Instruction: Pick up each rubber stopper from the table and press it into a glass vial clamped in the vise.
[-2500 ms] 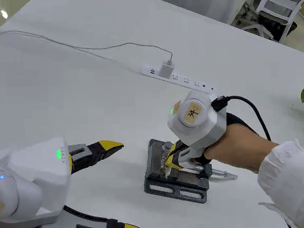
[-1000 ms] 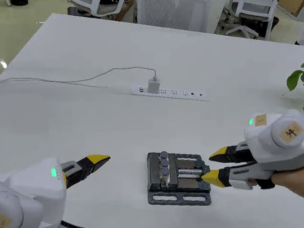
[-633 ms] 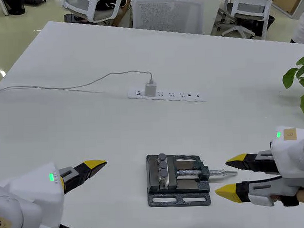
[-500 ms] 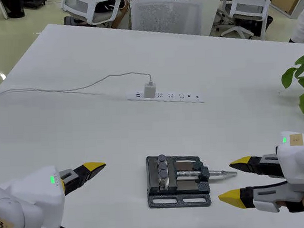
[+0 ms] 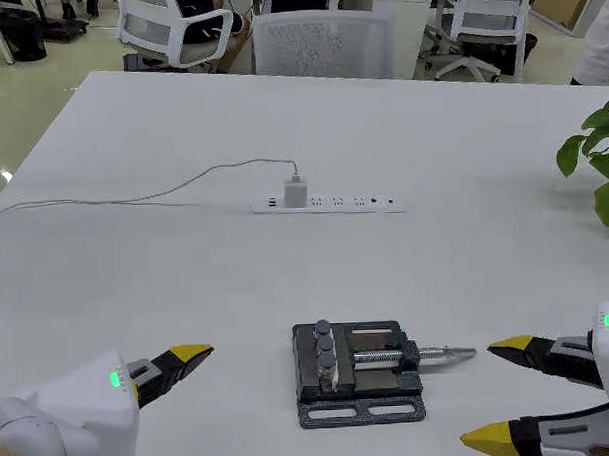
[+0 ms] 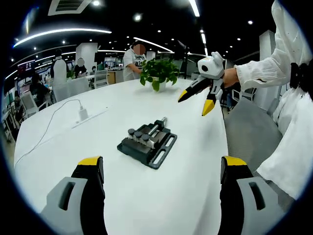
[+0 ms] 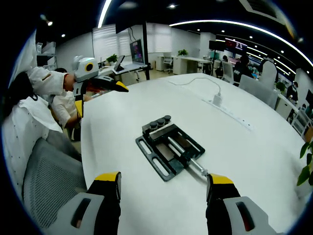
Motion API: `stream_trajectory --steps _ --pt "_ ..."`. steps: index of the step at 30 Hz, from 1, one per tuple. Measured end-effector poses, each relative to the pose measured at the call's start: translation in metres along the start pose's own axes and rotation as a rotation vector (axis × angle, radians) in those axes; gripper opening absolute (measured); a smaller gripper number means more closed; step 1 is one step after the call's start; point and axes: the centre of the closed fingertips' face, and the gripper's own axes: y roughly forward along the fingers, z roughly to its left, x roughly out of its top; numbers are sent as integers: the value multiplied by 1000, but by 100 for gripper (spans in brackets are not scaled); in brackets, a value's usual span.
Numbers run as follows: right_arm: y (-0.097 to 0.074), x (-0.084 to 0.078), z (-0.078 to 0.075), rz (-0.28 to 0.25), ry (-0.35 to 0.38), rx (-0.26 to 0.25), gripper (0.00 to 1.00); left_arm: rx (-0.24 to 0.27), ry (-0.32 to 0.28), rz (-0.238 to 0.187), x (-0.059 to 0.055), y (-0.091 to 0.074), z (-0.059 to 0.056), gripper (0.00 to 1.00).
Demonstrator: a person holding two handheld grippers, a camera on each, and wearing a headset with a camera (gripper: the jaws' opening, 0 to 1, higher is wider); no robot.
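Observation:
A dark vise sits on the white table with three grey-stoppered vials in a row between its jaws. My right gripper hovers open to the right of the vise's screw handle, holding nothing. At the lower left, one yellow fingertip of my left gripper points toward the vise from a short way off. In the left gripper view my left gripper is open, with the vise and the stoppers ahead. In the right gripper view my right gripper is open before the vise.
A white power strip with a plugged charger and a long cable lies beyond the vise. A potted plant stands at the table's right edge. Office chairs line the far edge. People stand beyond the table.
My right gripper has left the vials in the vise, drawn back to the right and stands open. The head camera has tilted up. My left gripper has barely moved.

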Motion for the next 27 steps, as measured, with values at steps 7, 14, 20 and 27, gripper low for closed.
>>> stream_trajectory --steps 7,14,20,27 --pt "-4 1 0 -18 0 -11 71 -5 1 -4 1 0 -2 99" --pt "-7 2 0 -24 -2 -14 71 -6 3 -7 3 0 -2 99" --pt "-8 4 0 -30 -7 -14 72 -10 5 -6 4 2 -3 99" --pt "-9 8 0 -40 -13 -14 72 -12 4 -8 5 2 -5 99"
